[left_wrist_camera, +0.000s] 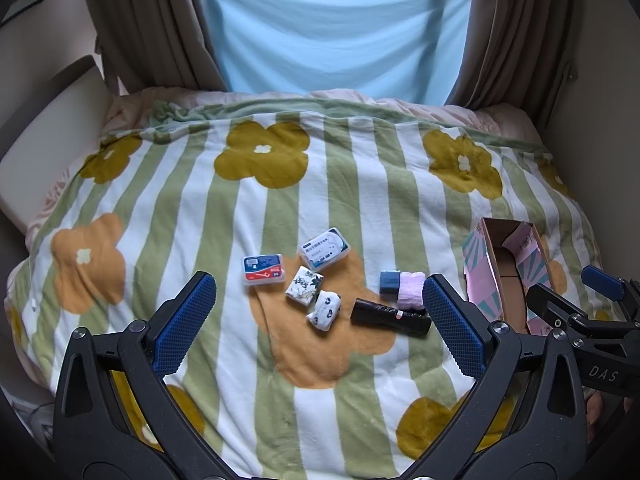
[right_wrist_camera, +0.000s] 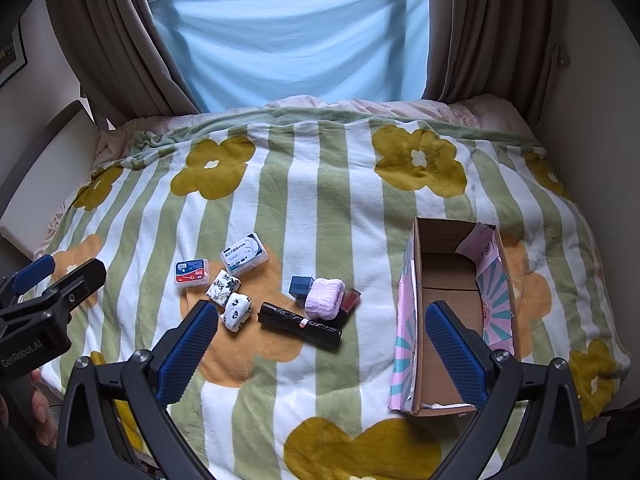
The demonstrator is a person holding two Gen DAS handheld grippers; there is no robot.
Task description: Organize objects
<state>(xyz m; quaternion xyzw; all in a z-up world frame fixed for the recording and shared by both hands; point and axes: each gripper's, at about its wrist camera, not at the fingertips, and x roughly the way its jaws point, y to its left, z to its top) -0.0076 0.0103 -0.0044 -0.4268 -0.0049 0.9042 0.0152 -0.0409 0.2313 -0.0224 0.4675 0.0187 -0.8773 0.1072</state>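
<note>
Small items lie together on the striped flower blanket [left_wrist_camera: 280, 200]: a red-and-blue floss box [left_wrist_camera: 264, 270], a clear floss box [left_wrist_camera: 325, 249], a patterned tissue pack [left_wrist_camera: 305, 285], a white rolled sock [left_wrist_camera: 325, 309], a black bag roll [left_wrist_camera: 390, 317], a blue box [left_wrist_camera: 389, 281] and a pink towel [left_wrist_camera: 411, 289]. A red box [right_wrist_camera: 350, 300] shows behind the towel in the right wrist view. An open pink cardboard box [right_wrist_camera: 452, 316] stands to their right, empty. My left gripper [left_wrist_camera: 320, 320] is open above the items. My right gripper [right_wrist_camera: 320, 344] is open near the box.
The bed ends at a blue sheet [left_wrist_camera: 332, 28] hung between brown curtains [left_wrist_camera: 148, 24]. A padded headboard [left_wrist_camera: 48, 128] runs along the left. The right gripper's body [left_wrist_camera: 592, 320] shows at the right edge of the left wrist view.
</note>
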